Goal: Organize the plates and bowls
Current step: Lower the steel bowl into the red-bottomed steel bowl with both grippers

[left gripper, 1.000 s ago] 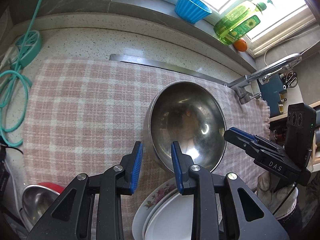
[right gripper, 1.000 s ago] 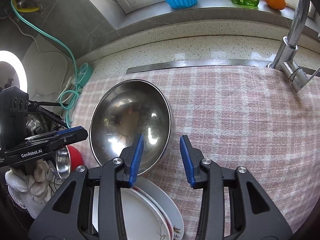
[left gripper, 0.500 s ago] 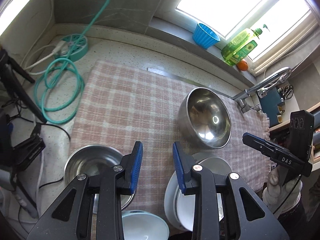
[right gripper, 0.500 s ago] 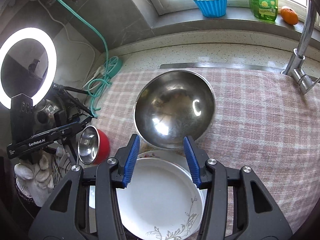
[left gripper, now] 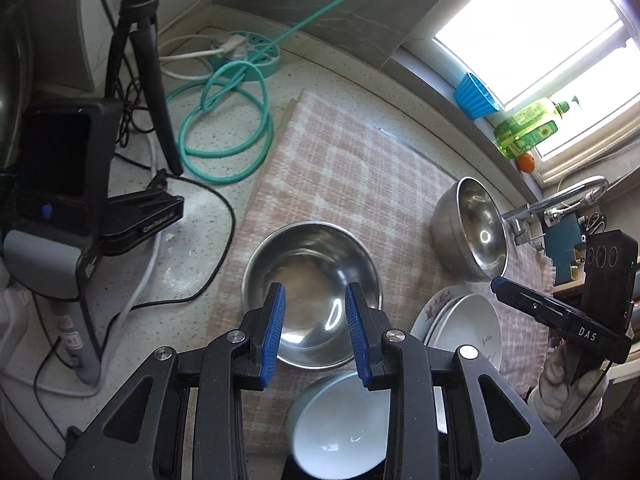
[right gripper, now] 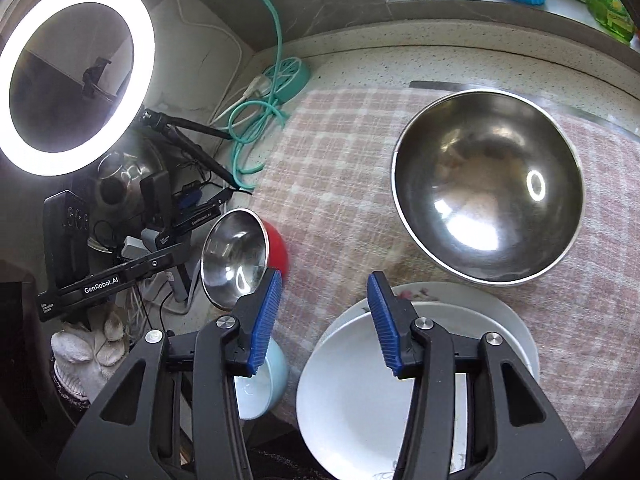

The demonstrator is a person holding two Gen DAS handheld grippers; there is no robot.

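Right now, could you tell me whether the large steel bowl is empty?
Empty: the large steel bowl shows only bare, shiny metal and reflections inside.

1. A speckled stone table (left gripper: 352,92) carries a pink checked cloth (left gripper: 340,168) laid across its middle.
2. On the cloth: a large steel bowl (right gripper: 488,184) toward the back edge, a stack of white plates (right gripper: 360,380) at the front edge just before it, and a red-sided steel bowl (right gripper: 236,256) at the cloth's left edge.
3. A pale blue bowl (right gripper: 260,384) sits at the front edge, left of the plates.
4. A teal hose (left gripper: 224,120) coils at the table's back left corner, beside a tripod (left gripper: 148,60).
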